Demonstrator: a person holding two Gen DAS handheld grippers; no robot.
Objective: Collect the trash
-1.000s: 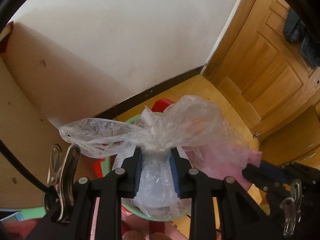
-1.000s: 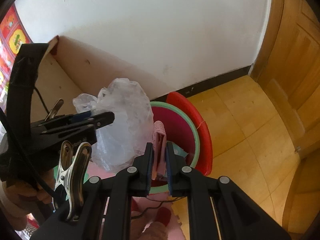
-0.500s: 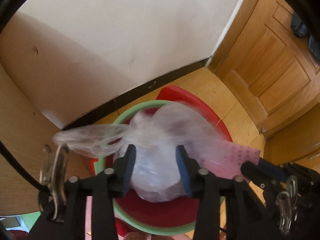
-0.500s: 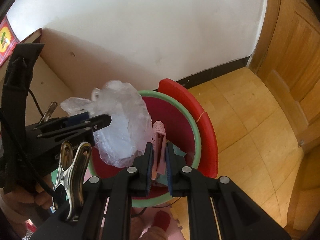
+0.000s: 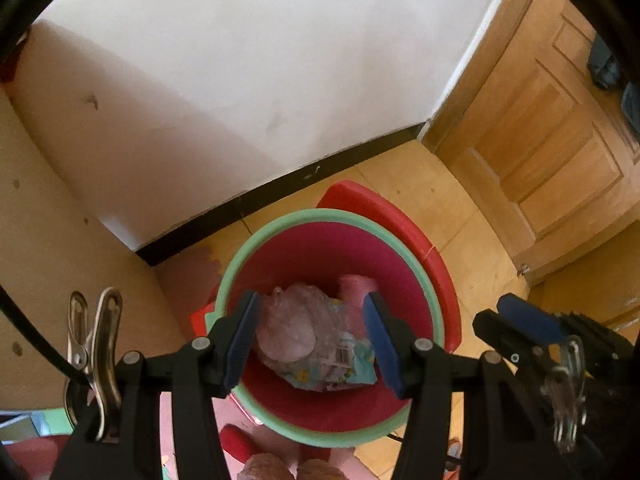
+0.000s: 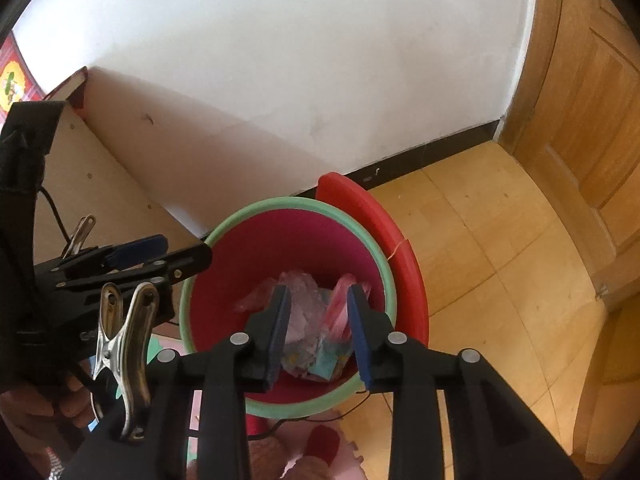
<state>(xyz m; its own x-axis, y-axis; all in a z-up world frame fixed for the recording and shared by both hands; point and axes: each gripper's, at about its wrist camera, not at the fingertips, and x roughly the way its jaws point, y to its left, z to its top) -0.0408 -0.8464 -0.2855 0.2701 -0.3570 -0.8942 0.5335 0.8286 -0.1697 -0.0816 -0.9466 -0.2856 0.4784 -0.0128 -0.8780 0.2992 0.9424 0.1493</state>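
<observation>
Both grippers hang over the bin [image 5: 320, 216], a red pail with a green rim standing on the wood floor [image 5: 424, 184] near the wall's dark skirting, a red lid [image 5: 400, 220] tipped behind it on the far right.

Left gripper [image 5: 314, 334]: released. Its jaws have just been opening and stand well apart with nothing between the pads; the clear bag [image 5: 288, 332] lies below them at the bottom of the bin.

Right gripper [image 6: 318, 332]: also released. Its jaws have just been opening, and the pink wrapper [image 6: 340, 308] sits in the gap between them, leaning on the other rubbish in the bin; the pads do not appear to press on it. A printed packet [image 5: 348, 364] lies under both items.

Step in hand, as judged: letting go over the bin. To do it well, both sets of jaws should open fully before either hand lifts, so no film clings to a blue pad and is dragged back out. The right gripper sits low inside the rim; it should rise straight up, clear of the near rim. The left gripper, seen in the right view near the bin's left edge, should likewise withdraw upward, not sideways.

Risk noted: the thin bag may cling to a pad.
</observation>
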